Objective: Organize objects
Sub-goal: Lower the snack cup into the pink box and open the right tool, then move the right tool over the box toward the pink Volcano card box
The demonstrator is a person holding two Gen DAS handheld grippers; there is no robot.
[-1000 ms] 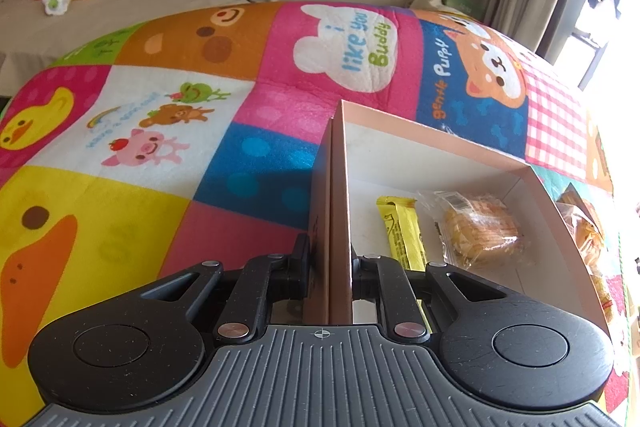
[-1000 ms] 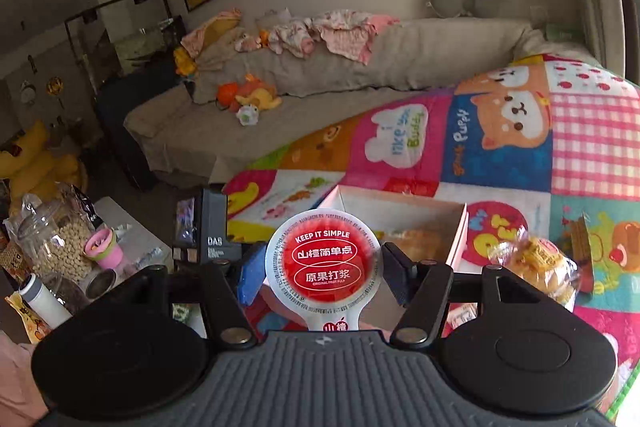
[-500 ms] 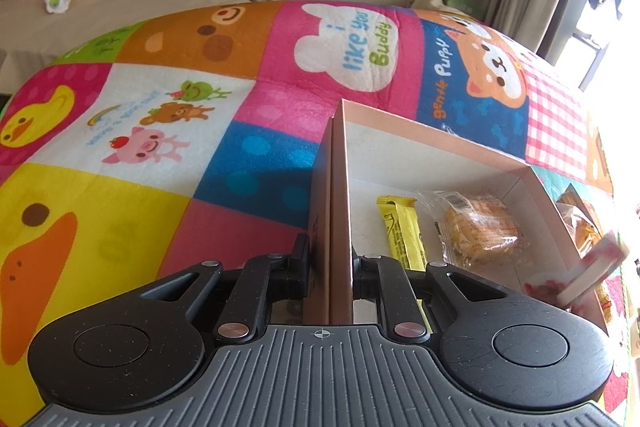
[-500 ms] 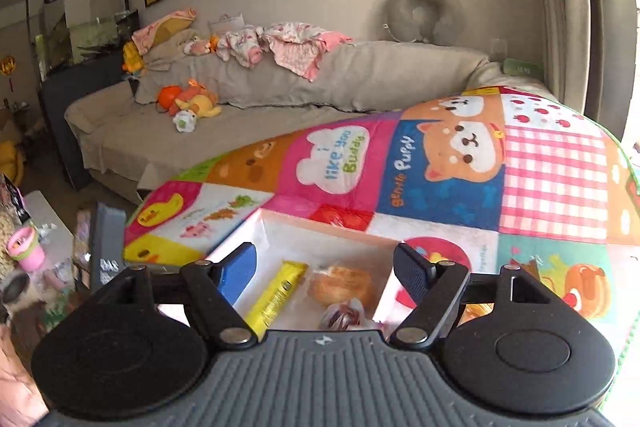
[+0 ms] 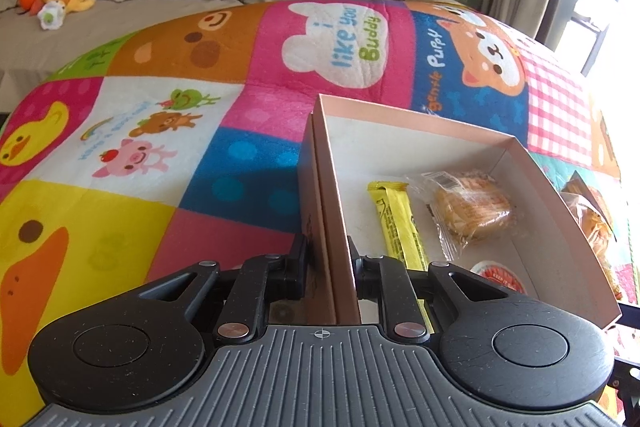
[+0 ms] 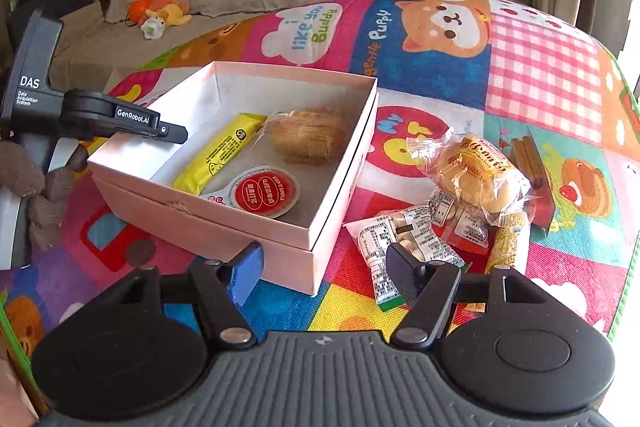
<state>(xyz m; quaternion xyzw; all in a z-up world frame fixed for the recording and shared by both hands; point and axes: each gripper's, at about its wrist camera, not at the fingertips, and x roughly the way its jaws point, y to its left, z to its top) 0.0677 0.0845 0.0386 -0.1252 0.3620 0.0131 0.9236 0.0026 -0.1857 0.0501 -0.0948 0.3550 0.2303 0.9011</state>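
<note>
The left gripper (image 5: 329,261) is clamped on the near side wall of the pink box (image 5: 552,195), its jaws easing apart slightly though the pads are on the wall, which looks meant to keep the box steady on the play mat (image 5: 160,131) while it is filled. The right gripper (image 6: 322,269) holds nothing, its jaws closing in empty air above the near corner of the box, just beside the loose snack packets (image 6: 460,195) lying on the mat. Inside the box lie a yellow bar (image 6: 224,151), a wrapped cake (image 6: 308,137) and a round red-lidded cup (image 6: 262,191), so the heap outside is probably next.
</note>
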